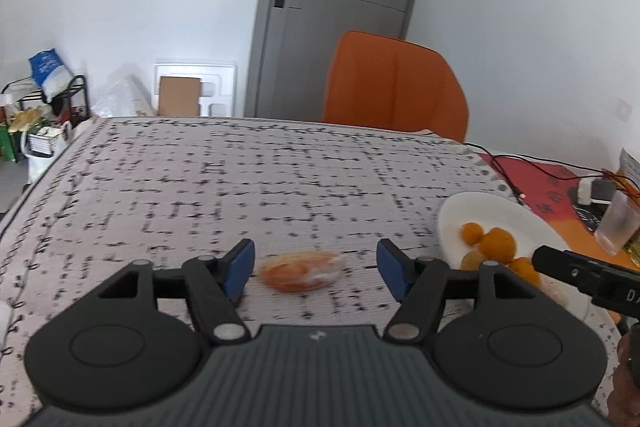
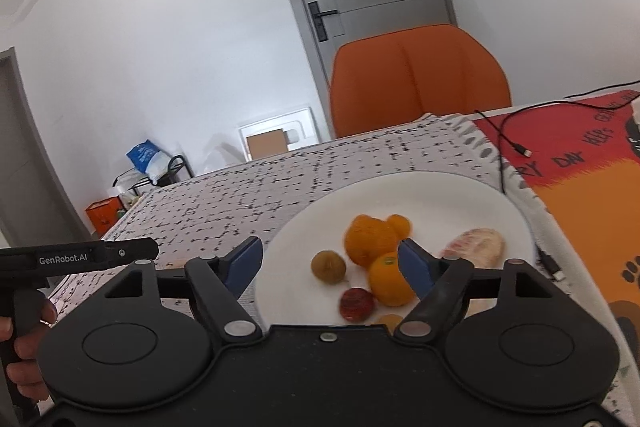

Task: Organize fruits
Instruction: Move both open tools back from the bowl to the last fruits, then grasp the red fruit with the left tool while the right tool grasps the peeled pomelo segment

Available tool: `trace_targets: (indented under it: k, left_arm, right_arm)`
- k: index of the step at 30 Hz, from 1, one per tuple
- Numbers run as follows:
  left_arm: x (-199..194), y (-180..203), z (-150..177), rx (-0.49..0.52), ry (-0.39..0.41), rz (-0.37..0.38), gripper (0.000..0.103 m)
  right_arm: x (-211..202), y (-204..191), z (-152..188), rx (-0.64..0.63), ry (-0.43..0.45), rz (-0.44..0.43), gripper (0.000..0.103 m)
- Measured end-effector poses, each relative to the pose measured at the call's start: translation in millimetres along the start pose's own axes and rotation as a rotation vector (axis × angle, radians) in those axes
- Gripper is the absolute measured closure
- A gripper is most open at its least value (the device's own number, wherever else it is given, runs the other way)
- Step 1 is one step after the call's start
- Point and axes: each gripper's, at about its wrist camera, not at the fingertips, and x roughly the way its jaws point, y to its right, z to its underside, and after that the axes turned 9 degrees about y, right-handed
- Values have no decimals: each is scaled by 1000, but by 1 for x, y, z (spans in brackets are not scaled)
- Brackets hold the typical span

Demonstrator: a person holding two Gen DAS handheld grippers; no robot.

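Observation:
A peeled orange-pink citrus piece (image 1: 302, 270) lies on the patterned tablecloth (image 1: 240, 187), blurred. My left gripper (image 1: 316, 265) stands open around it, both blue pads clear of it. A white plate (image 2: 440, 195) holds several fruits: oranges (image 2: 370, 239), a brownish round fruit (image 2: 328, 265), a small red fruit (image 2: 356, 303) and a pale peeled piece (image 2: 476, 247). My right gripper (image 2: 332, 263) hangs open over the plate with nothing pressed between its pads. The plate (image 1: 480, 215) also shows at the right of the left wrist view.
An orange chair (image 1: 394, 87) stands behind the table's far edge. A red and orange mat (image 2: 580, 187) with black cables (image 2: 504, 139) lies right of the plate. A clear cup (image 1: 618, 227) stands beyond the plate. A hand (image 2: 28, 355) holds the other gripper's handle.

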Motion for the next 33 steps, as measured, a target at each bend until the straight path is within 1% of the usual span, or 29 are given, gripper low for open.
trace_targets:
  k: [1,6,10,12,14,19,24,25,29,32,33]
  left_arm:
    - [-1,-4,1,-3,2,-8,33]
    - [-7,-21,4,-11,1,-43,32]
    - [-6,-34,9,-27,-9,-65,32]
    - [-4,-39,12,-33,-14,-71,32]
    - [-2,-45,13,-34,-18,-68,32]
    - [6,-57,18,-53,-34,-79,32]
    - [11,-61,20,-60,-39,-61,33]
    - [12,-62,21,-65,-42,-55,35]
    - [18,-60,23,-76,-46,-40,37]
    - [24,-59,24,-77,-59,-24,49]
    - [26,-59,25,-81,-65,-15,55]
  right_arm:
    - [1,-3,1,-3,-3,-6,28]
    - [7,-19,2,-17,-14,-34,23]
    - [12,-30,3,-36,-21,-57,16]
    - [14,-35,4,-43,-24,-66,10]
    - [15,-40,4,-48,-21,-75,1]
    - [20,-51,3,-66,-32,-88,0]
    - [29,-63,5,-95,-55,-103,0]
    - [31,-65,5,-100,-60,-104,0]
    - [39,-73,7,-123,-74,-117,0]
    - [42,-77,7,-124,-78,-119,0]
    - [43,-78,8,-121,-79,-121,0]
